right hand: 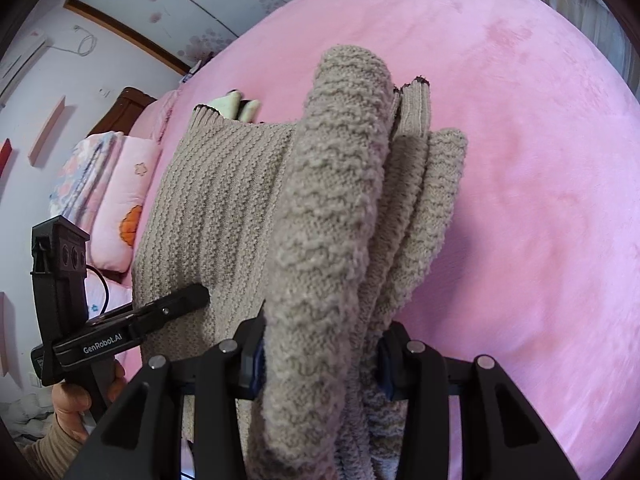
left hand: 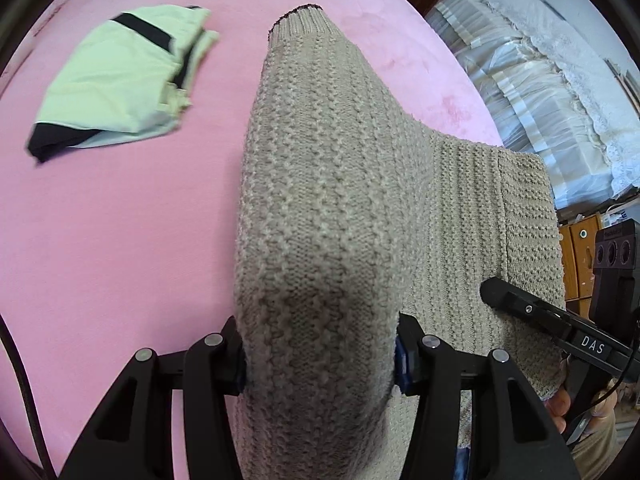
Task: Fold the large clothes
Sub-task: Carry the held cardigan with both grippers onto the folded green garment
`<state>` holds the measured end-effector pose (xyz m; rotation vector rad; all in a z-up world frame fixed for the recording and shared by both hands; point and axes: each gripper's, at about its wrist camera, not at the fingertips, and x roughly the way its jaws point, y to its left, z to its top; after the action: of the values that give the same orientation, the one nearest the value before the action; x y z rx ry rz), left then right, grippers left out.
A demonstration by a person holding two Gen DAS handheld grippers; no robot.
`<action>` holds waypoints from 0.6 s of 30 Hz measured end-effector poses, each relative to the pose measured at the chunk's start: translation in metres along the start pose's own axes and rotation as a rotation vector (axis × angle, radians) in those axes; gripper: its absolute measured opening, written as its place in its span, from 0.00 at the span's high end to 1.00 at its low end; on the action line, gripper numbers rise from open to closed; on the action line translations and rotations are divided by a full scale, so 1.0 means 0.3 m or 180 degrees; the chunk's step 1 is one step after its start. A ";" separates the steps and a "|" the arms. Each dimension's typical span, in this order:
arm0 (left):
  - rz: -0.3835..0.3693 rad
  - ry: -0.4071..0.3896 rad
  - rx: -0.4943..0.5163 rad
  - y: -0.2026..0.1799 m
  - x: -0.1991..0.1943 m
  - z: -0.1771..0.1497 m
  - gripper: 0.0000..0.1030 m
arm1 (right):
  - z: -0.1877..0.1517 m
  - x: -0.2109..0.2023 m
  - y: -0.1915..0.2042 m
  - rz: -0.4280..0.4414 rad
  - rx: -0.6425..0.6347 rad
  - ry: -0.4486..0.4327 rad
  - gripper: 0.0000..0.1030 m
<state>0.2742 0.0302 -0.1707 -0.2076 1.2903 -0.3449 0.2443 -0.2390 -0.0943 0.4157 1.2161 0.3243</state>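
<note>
A beige knit sweater [left hand: 332, 184] hangs above the pink bed [left hand: 120, 220], held up by both grippers. My left gripper [left hand: 320, 360] is shut on a thick fold of it. My right gripper [right hand: 320, 360] is shut on another bunched fold of the sweater [right hand: 332, 208], with several layers hanging beside it. The right gripper also shows in the left wrist view [left hand: 540, 316], at the sweater's right edge. The left gripper shows in the right wrist view [right hand: 160, 312], at the sweater's left part. A ribbed cuff with a dark rim [left hand: 300, 20] points away.
A folded pale green and black garment [left hand: 116, 84] lies on the bed at the far left. Pink pillows [right hand: 116, 208] sit at the bed's head. White bedding [left hand: 540, 92] and a wooden cabinet [left hand: 580, 256] stand beyond the bed's right edge.
</note>
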 end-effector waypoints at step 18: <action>0.0230 -0.0367 0.0091 0.561 -0.492 0.296 0.50 | 0.248 0.212 0.709 0.0388 -0.0390 -0.0092 0.60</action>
<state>0.3477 0.2370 -0.0713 -0.1541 1.1752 -0.2853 0.3308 -0.0329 -0.0250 0.3877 1.1384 0.4935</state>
